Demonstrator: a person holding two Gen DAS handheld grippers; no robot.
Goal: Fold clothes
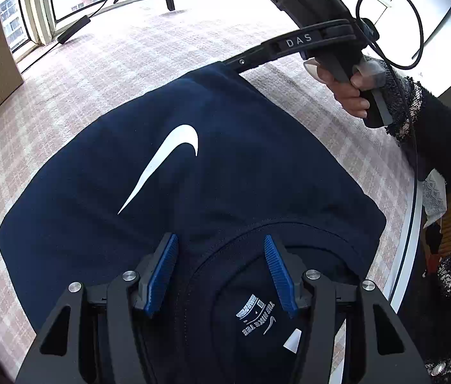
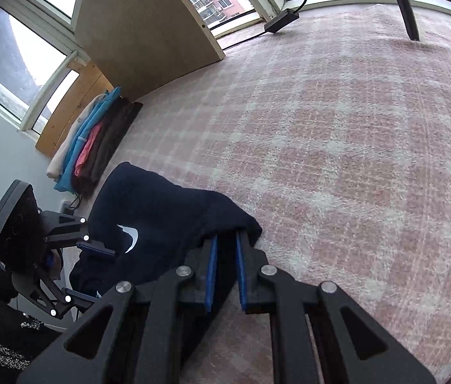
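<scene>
A navy T-shirt [image 1: 212,172] with a white swoosh lies folded on the pink checked cloth, collar and neck label toward me. My left gripper [image 1: 220,240] is open just above the collar, one blue pad on each side, holding nothing. In the left wrist view my right gripper [image 1: 230,63] reaches the shirt's far corner. In the right wrist view the right gripper [image 2: 226,235] is nearly shut with its fingertips tucked into the shirt's [image 2: 161,211] corner fabric. The left gripper [image 2: 95,272] shows open at the far side there.
A stack of folded clothes [image 2: 94,147] lies at the cloth's left edge by a tan board [image 2: 142,32]. A black power brick [image 2: 281,20] with cable and tripod legs [image 2: 405,3] stand near the windows. The table edge [image 1: 408,224] runs close on the right.
</scene>
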